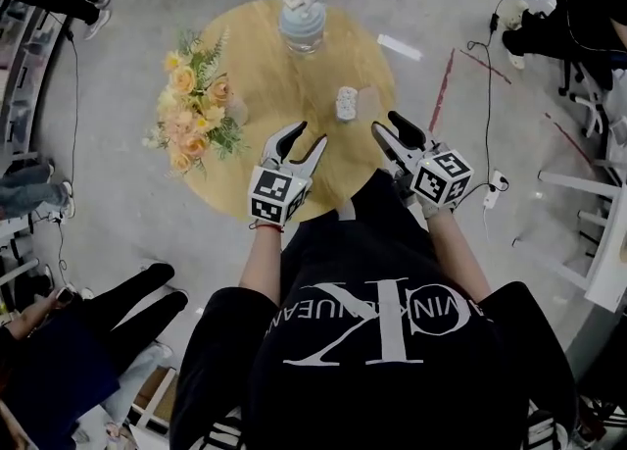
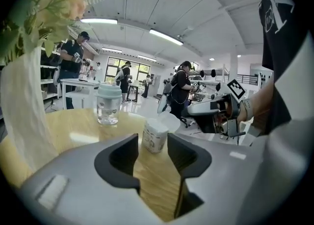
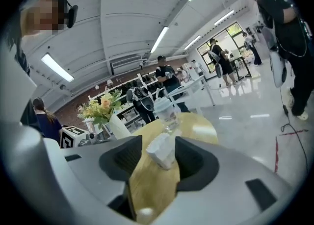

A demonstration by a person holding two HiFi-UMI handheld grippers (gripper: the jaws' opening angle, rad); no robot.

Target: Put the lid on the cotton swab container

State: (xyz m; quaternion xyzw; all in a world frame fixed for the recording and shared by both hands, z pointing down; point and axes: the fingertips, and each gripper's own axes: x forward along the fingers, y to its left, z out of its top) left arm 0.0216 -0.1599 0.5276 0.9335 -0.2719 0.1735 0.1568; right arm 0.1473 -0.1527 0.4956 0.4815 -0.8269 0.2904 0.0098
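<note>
The round tabletop (image 1: 265, 56) carries the cotton swab container (image 1: 346, 103) upright, right of centre. Its lid (image 1: 369, 100) lies just beside it, toward the right edge, not on it. The left gripper (image 1: 309, 136) and the right gripper (image 1: 386, 123) hover over the near edge. Both have their jaws apart with nothing between them, and both point at the container without touching it. A flower bouquet (image 1: 196, 105) occupies the left edge. A lidded glass jar (image 1: 302, 25) stands at the far edge.
</note>
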